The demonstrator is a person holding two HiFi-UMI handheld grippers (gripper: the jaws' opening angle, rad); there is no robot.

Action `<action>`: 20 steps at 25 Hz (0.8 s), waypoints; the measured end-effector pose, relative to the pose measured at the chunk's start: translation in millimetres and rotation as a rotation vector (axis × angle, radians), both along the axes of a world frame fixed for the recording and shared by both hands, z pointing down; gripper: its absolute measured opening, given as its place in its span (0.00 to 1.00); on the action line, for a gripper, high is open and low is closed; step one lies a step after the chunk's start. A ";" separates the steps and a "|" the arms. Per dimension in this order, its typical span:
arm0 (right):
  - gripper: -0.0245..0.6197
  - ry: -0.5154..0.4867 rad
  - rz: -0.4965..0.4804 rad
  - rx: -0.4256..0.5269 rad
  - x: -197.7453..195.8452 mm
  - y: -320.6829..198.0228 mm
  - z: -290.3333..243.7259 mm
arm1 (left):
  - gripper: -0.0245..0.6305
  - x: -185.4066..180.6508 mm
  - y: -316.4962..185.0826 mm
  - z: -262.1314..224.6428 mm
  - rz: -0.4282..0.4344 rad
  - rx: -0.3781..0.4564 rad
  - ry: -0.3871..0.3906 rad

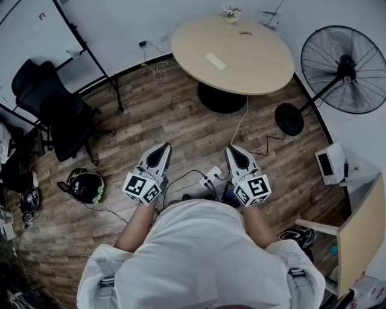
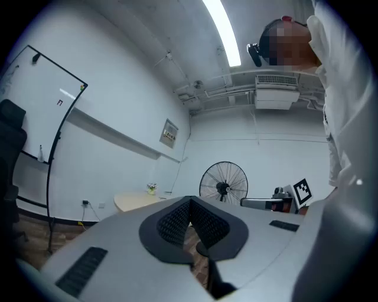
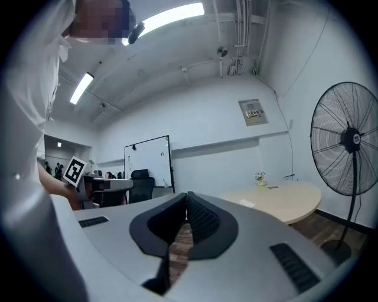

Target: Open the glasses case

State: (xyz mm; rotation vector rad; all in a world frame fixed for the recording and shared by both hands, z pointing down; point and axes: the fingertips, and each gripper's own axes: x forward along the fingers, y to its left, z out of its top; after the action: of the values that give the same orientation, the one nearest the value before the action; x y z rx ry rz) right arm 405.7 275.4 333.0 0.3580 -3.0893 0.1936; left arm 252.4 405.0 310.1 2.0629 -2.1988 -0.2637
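Standing on a wood-plank floor (image 1: 181, 127), the person is holding both tools out level at waist height, side by side and apart from each other. The left gripper (image 1: 165, 145) is showing its jaws pressed together at the tips, with nothing between them. The right gripper (image 1: 230, 148) is showing the same condition: jaws together, nothing pinched. Both are pointing toward a round table (image 1: 253, 66) ahead and neither is touching any object.

A pale flat oblong, taken here for the glasses case (image 1: 215, 61), is lying on that table, toward its near-left part. It is well apart from both grippers, and whether its lid is open cannot be told at this size. A small flower pot (image 1: 230, 12) is standing at the table's far edge, with a small dark item just beside it that is too small to identify.

A standing fan (image 1: 345, 69) is sitting on the floor to the right of the table. A black office chair (image 1: 57, 105) is standing at the left, below a whiteboard (image 1: 33, 42). A black helmet (image 1: 86, 185) is lying on the floor to the left of the left gripper. A white power strip (image 1: 211, 177) is lying on the floor between the two grippers, with cables running from it.
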 end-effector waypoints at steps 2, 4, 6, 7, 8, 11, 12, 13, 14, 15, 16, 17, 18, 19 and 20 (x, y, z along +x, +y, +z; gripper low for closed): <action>0.08 0.003 0.010 -0.008 -7.0 -0.2 3.3 | 0.06 -6.9 4.6 3.0 0.002 -0.014 -0.001; 0.08 0.005 0.018 -0.012 -12.6 0.1 6.4 | 0.06 -11.3 8.0 4.2 0.005 -0.021 -0.007; 0.08 0.008 0.026 -0.010 -16.6 2.4 8.9 | 0.06 -14.6 12.0 7.3 0.011 -0.018 -0.020; 0.08 0.011 0.029 -0.006 -18.6 4.3 9.6 | 0.06 -16.8 14.4 9.8 0.014 -0.018 -0.022; 0.08 0.014 0.031 0.001 -21.1 6.4 9.9 | 0.06 -19.8 16.8 12.7 0.017 -0.019 -0.022; 0.08 0.022 0.034 0.016 -28.2 14.3 11.0 | 0.06 -31.2 25.1 22.2 0.022 -0.029 -0.006; 0.08 0.019 0.035 0.015 -29.0 17.4 11.6 | 0.06 -34.7 28.8 24.2 0.020 -0.030 0.004; 0.08 0.009 0.038 0.012 -28.8 20.2 11.1 | 0.06 -37.8 32.6 25.3 0.018 -0.028 0.014; 0.08 -0.010 0.044 0.007 -27.8 22.3 9.3 | 0.06 -40.8 36.1 25.6 0.015 -0.024 0.025; 0.08 -0.030 0.051 0.005 -26.7 23.7 6.4 | 0.06 -43.6 39.1 25.7 0.015 -0.020 0.033; 0.08 -0.046 0.057 0.005 -26.1 24.7 3.3 | 0.06 -46.6 41.5 26.2 0.017 -0.017 0.039; 0.08 -0.051 0.062 0.008 -26.6 25.7 1.0 | 0.06 -50.5 43.5 27.9 0.020 -0.017 0.043; 0.08 -0.047 0.066 0.013 -28.2 26.9 -0.3 | 0.06 -55.9 45.2 30.8 0.021 -0.021 0.050; 0.08 -0.036 0.067 0.018 -30.5 28.3 -0.7 | 0.06 -61.9 46.8 34.3 0.018 -0.027 0.063; 0.08 -0.023 0.067 0.023 -32.6 30.0 -0.4 | 0.06 -67.4 48.3 37.8 0.015 -0.031 0.079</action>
State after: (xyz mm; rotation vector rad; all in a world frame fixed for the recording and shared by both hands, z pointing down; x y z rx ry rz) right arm 373.1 305.3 332.6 0.4636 -3.1067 0.1642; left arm 185.0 453.3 347.9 2.0156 -2.1280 -0.3025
